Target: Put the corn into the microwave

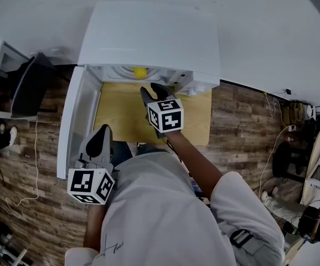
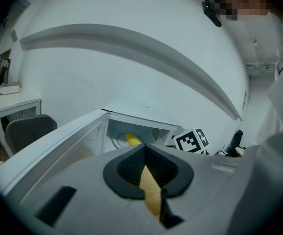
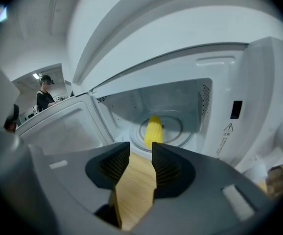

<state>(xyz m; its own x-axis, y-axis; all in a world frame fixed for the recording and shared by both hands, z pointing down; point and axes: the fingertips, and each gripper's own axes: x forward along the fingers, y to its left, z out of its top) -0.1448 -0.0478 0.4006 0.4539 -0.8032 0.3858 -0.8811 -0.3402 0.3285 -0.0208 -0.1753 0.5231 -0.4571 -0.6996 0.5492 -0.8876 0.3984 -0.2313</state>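
The yellow corn [image 1: 140, 72] lies on the glass turntable inside the white microwave [image 1: 149, 37], whose door [image 1: 71, 126] is swung open to the left. In the right gripper view the corn [image 3: 153, 129] lies lengthwise just beyond my right gripper [image 3: 141, 148], whose jaws stand apart with nothing between them. From the head view that right gripper [image 1: 150, 90] hovers over the wooden table [image 1: 196, 121] in front of the oven opening. My left gripper [image 1: 100, 137] hangs lower left beside the open door, its jaws closed tip to tip and empty [image 2: 145, 151]; past them the corn [image 2: 132, 139] shows.
A dark office chair [image 1: 30, 85] and a white desk stand left of the microwave. Cables trail over the wood-pattern floor on both sides. A person [image 3: 44, 99] stands far off in the right gripper view. The microwave's control panel [image 3: 229, 116] flanks the opening on the right.
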